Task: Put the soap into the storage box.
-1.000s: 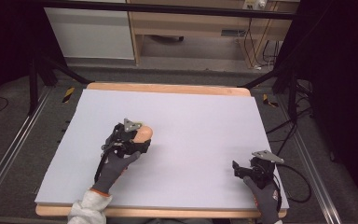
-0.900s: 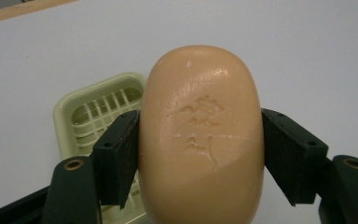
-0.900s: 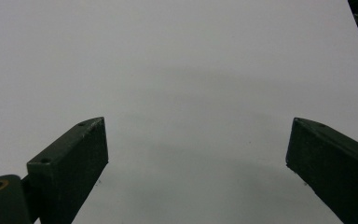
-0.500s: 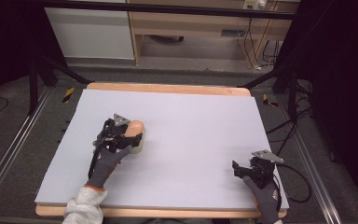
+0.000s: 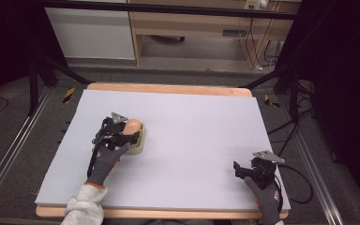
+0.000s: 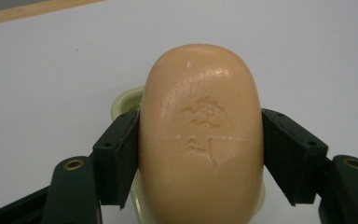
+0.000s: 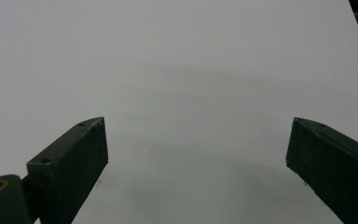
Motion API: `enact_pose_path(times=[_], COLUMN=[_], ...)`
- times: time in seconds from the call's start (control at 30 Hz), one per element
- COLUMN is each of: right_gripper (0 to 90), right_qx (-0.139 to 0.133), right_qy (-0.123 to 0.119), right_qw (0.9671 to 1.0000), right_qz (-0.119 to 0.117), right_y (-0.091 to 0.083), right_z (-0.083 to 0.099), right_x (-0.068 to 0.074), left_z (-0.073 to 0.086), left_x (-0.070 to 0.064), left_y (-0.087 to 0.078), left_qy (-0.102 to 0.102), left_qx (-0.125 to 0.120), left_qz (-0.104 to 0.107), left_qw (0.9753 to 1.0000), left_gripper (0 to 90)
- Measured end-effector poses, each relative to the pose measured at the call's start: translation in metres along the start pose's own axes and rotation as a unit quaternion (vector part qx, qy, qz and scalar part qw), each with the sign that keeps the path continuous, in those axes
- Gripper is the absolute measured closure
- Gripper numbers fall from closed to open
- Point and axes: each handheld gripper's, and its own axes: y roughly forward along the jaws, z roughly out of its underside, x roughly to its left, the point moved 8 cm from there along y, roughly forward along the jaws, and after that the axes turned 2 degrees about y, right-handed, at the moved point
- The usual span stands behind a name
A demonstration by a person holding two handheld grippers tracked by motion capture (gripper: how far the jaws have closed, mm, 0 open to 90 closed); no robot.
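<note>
So we've got the left tongs clamped on a peach-coloured bar of soap, one black jaw pressed flat against each long side of it. In the left gripper view you can see a little stamped mark on the top face of the bar and a thin line running across it. Right under the soap sits a pale yellow-green soap dish, and its rim peeks out on the left and below the bar; we can't tell whether the soap is actually touching the dish or hanging just above it. From the high view, all of this is on the left half of the table, roughly mid-depth, with our gloved left hand behind the tongs.

The right tongs are down at the near right corner of the table, well apart from the soap, jaws spread wide with nothing but bare white surface between them.
</note>
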Motion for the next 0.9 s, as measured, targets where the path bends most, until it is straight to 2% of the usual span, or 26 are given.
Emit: enact_pose_path(times=[0.33,0.57,0.9], right_gripper=[5.8,5.9,5.8], right_qx=[0.001,0.002,0.002], right_qy=[0.002,0.0,-0.001], right_qw=[1.0,1.0,1.0], right_qz=[-0.002,0.0,-0.001], right_y=[0.0,0.001,0.0], right_z=[0.0,0.0,0.0], right_x=[0.001,0.001,0.001], left_z=[0.004,0.007,0.013], left_x=[0.003,0.007,0.006], left_y=[0.015,0.02,0.028], left_qy=[0.002,-0.004,0.0], left_qx=[0.014,0.018,0.032], left_qz=[-0.005,-0.008,-0.011], left_qw=[0.9999,0.9998,0.9994], left_gripper=[31.5,31.5,31.5])
